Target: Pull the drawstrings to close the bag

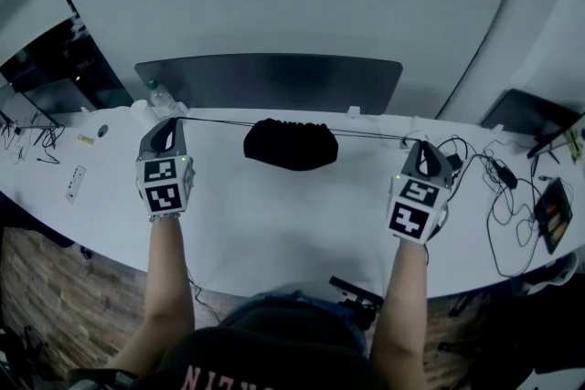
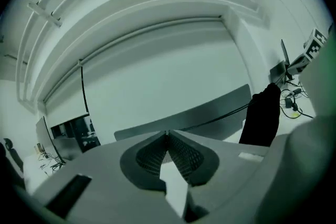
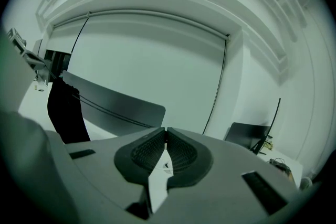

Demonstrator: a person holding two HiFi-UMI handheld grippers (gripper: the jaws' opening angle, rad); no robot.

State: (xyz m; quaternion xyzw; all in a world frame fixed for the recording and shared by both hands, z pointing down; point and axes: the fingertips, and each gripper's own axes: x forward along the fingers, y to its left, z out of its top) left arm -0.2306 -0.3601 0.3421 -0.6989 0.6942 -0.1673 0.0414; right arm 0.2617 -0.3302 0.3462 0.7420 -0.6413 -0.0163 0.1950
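A black drawstring bag [image 1: 291, 144] lies bunched on the white table [image 1: 274, 233], between my two grippers. A thin black drawstring [image 1: 215, 121] runs taut from the bag's left side to my left gripper [image 1: 170, 125], which is shut on it. Another drawstring [image 1: 370, 136] stretches right to my right gripper [image 1: 422, 147], also shut on its cord. The left gripper view has the bag [image 2: 261, 115] at the right, with the string [image 2: 220, 117] leading to the closed left gripper [image 2: 167, 135]. In the right gripper view the bag [image 3: 65, 113] is at the left, and two cords [image 3: 110, 112] run to the right gripper [image 3: 166, 130].
A dark grey panel [image 1: 270, 79] stands behind the bag at the table's far edge. A plastic bottle [image 1: 157, 94] is near the left gripper. Tangled cables [image 1: 498, 187] and a flat device [image 1: 553, 213] lie at the right, and a small white remote [image 1: 75, 183] at the left.
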